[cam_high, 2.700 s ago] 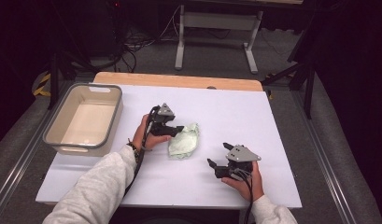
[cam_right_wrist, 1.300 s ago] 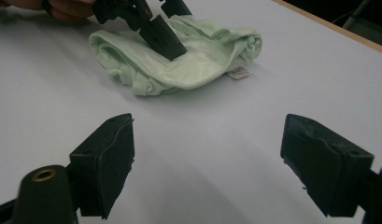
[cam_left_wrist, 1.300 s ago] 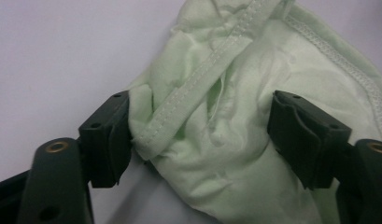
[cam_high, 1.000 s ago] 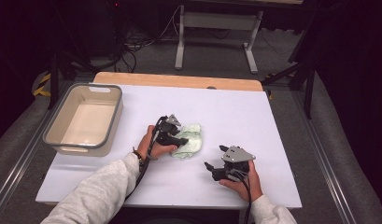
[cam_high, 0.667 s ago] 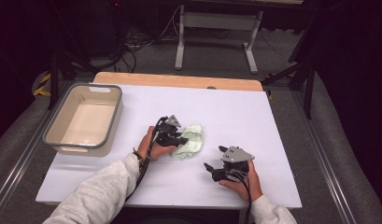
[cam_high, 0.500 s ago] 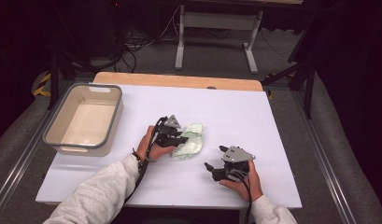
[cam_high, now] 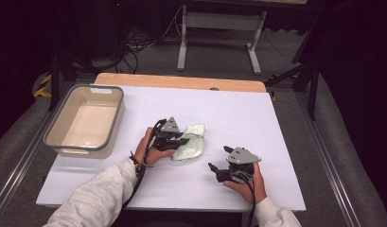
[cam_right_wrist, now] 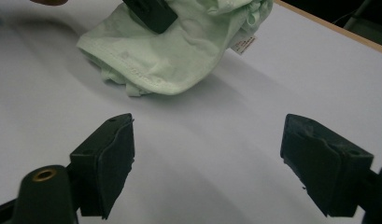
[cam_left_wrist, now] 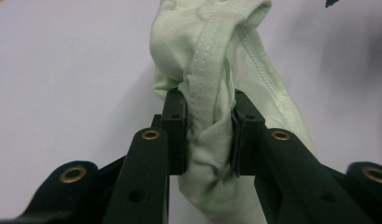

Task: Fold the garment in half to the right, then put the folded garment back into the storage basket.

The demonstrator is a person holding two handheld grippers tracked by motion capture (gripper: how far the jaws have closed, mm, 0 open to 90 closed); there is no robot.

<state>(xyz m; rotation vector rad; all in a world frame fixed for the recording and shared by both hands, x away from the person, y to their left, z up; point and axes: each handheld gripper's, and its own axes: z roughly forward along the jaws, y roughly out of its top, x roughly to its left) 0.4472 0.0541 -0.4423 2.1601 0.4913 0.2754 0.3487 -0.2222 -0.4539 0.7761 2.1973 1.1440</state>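
One white table (cam_high: 276,123), dark room, grey floor (cam_high: 352,156)

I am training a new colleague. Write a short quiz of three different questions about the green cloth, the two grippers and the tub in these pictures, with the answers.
1. True or false: the left gripper has its jaws pressed on the pale green cloth.
2. Choose one. The right gripper is: A) shut on the cloth, B) open above bare table, C) inside the tub.
3. On which side of the white table does the tub stand in the high view, and what lies in it?

Key
1. True.
2. B.
3. On the left side; nothing can be seen in it.
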